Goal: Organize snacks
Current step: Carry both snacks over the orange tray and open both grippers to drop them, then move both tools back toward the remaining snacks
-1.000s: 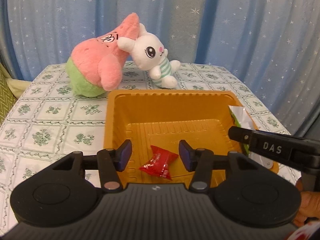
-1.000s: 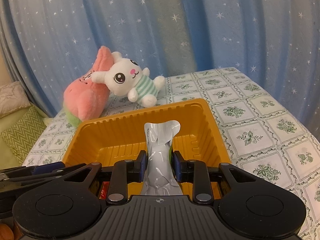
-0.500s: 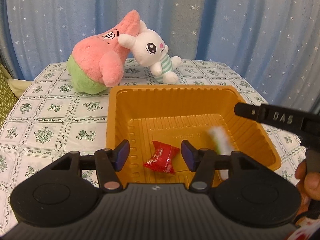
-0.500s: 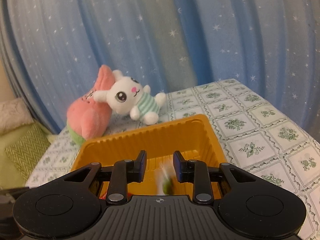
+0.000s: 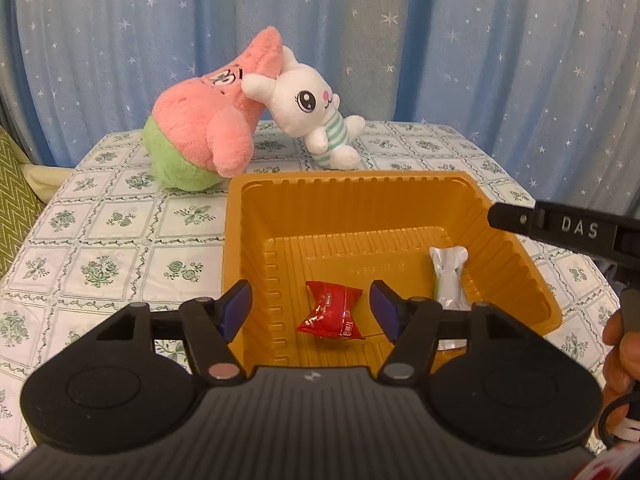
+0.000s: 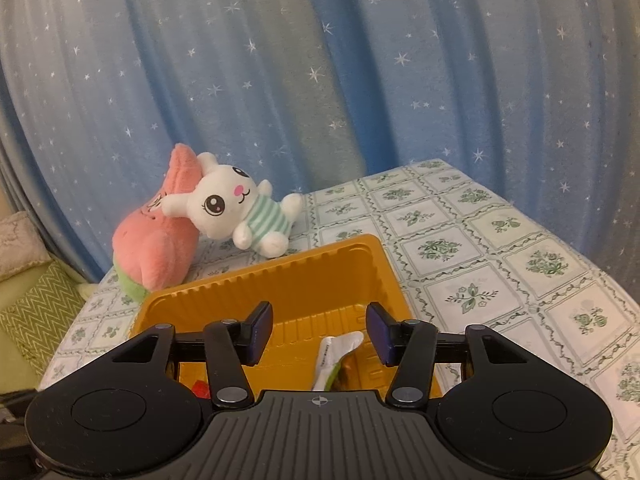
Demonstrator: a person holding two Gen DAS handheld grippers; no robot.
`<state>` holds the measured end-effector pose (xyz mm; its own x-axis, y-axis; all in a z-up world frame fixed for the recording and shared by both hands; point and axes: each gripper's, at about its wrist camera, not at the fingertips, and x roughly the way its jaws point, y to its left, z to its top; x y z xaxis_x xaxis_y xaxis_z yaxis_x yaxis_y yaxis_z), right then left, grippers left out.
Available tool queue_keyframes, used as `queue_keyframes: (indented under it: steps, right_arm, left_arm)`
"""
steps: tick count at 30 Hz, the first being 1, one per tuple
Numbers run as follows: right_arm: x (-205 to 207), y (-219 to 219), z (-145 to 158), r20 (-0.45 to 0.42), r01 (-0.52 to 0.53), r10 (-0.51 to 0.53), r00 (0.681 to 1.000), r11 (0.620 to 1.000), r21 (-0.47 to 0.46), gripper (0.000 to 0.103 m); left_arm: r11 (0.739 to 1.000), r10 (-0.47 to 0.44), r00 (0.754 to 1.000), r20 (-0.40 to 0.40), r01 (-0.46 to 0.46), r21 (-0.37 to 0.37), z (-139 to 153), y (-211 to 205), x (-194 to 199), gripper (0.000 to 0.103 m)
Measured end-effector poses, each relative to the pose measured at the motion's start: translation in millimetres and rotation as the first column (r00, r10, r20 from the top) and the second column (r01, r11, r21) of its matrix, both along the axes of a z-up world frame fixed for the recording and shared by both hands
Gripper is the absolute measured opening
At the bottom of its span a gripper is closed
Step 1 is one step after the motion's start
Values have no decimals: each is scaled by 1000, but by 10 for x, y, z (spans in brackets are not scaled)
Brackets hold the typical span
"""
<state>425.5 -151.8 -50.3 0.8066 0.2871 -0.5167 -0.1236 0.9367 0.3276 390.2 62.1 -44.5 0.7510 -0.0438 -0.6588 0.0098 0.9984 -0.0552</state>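
Snacks both in tray (image 5: 516, 248) now: silver pack (image 5: 448, 276), clamped a second ago, dropped at 3 o'clock; red candy (image 5: 332, 312) at 6. Right gripper (image 6: 318, 336) jaws opening, empty. Left gripper (image 5: 312, 310) jaws opening, candy released below. Placement likely done.

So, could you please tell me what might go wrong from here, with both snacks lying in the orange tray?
1. The silver packet lies against the right wall of the orange tray, below the opening right gripper; lowering the gripper might snag it.
2. The red candy sits between the opening jaws of the left gripper; a forward nudge might shove it.
3. The two grippers are close together, so they could bump.
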Motion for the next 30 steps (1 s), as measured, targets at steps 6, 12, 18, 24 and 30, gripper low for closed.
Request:
queue_keyframes:
  steps: [6, 12, 18, 24, 30]
  right_arm:
    - [-167, -38, 77, 16, 7, -7, 1000, 1000, -26, 52]
    - [-507, -162, 180, 48, 28, -26, 999, 999, -40, 62]
    - [-906, -289, 234, 64, 32, -28, 998, 998, -62, 69]
    - [-1360, -509, 271, 44, 45, -44, 998, 999, -20, 70]
    - [-1911, -680, 176, 8, 45, -45, 999, 999, -10, 71]
  left_arm:
    - [1000, 8, 1000, 29, -8, 6, 90, -38, -182, 76]
    - [1000, 22, 998, 60, -23, 4, 161, -55, -493, 84]
    - [999, 37, 994, 101, -36, -17, 292, -59, -893, 87]
    - [999, 24, 995, 98, -21, -29, 245, -88, -1405, 89]
    - [1000, 20, 995, 96, -18, -16, 182, -119, -1961, 89]
